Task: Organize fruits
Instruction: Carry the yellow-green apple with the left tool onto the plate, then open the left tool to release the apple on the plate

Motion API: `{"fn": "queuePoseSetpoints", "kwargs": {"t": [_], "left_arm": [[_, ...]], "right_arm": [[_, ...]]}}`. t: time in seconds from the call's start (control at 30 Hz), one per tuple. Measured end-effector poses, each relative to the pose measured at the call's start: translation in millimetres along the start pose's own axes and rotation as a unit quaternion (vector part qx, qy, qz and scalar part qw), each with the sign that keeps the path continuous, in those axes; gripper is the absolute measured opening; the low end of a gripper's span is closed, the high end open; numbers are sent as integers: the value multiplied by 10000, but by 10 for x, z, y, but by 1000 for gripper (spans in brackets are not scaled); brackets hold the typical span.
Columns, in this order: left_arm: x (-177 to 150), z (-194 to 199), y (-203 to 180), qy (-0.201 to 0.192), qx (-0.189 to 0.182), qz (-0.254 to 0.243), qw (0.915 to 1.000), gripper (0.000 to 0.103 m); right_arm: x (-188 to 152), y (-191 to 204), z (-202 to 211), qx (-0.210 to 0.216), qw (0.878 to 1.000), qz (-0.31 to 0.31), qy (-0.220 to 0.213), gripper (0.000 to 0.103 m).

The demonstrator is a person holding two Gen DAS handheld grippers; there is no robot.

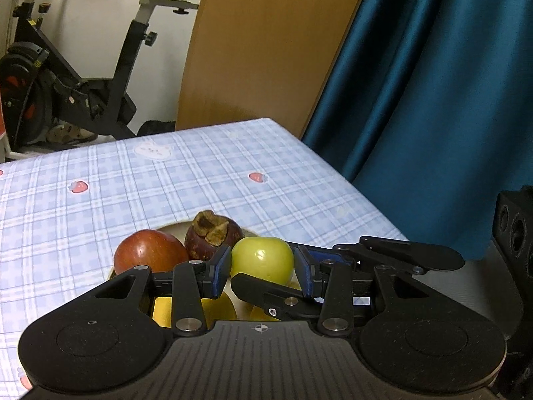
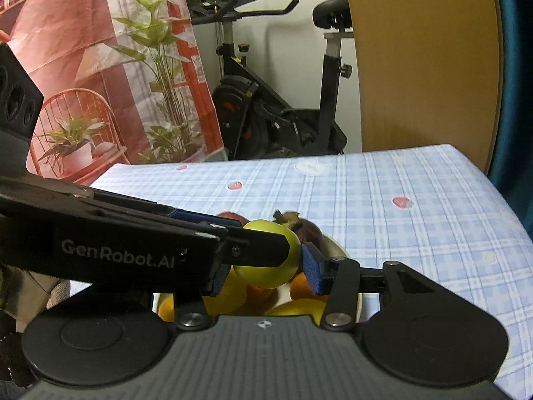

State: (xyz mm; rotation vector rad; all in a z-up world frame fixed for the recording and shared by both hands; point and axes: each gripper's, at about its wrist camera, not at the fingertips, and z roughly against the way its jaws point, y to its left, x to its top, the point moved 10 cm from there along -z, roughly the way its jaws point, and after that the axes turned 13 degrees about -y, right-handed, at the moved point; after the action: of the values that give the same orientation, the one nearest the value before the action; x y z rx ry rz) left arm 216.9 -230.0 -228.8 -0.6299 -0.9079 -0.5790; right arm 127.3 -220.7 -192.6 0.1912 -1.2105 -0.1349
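left gripper [image 1: 263, 268]: blue pads sat on either side of the green fruit [image 1: 262, 262], narrow, gripping it.
right gripper [image 2: 266, 266]: crossed in from the other side; narrow too, pads pressed on the same green fruit [image 2: 266, 256]; its finger [image 1: 266, 291] ran under the fruit in the left wrist view.
green fruit: held between both pairs of pads, just above the fruit pile.
red apple [image 1: 150, 253]: lay left of the green fruit, touching the mangosteen [image 1: 213, 236].
mangosteen: sat behind, dry brown cap facing up.
yellow fruits [image 2: 230, 290]: lay under the fingers, partly hidden; an orange one [image 2: 301, 285] sat beside them.
bowl [image 2: 336, 248]: pale rim only showed, fruit piled inside.
tablecloth [image 1: 100, 206]: light blue plaid with strawberry and bunny prints, covered the whole table; bare apart from the bowl.
exercise bike [image 1: 83, 76]: black, stood past the far table edge against a white wall.
wooden board [image 1: 260, 50]: light brown, curved edge, leaned upright behind the table.
curtain [image 1: 433, 83]: deep teal, hung on the right, close to the table corner.
backdrop [image 2: 100, 66]: printed red brick and potted plants, hung left of the bike.
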Motion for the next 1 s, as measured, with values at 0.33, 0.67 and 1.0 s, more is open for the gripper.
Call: {"fn": "queuePoseSetpoints", "kwargs": {"t": [0.33,0.67,1.0], "left_arm": [[-55,-42,44,73,91,15,9999,44],[-56,-18,39,76,111,46,9999,45],[-17,88,103,-12,273,30,9996,61]], "right_arm": [[-93,-22,-87,-2,9999,-89,119,49],[-77,-7,-137,-50,9999,11,161,49],[-63,0,-98,-158,9997,128,163,54]]}}
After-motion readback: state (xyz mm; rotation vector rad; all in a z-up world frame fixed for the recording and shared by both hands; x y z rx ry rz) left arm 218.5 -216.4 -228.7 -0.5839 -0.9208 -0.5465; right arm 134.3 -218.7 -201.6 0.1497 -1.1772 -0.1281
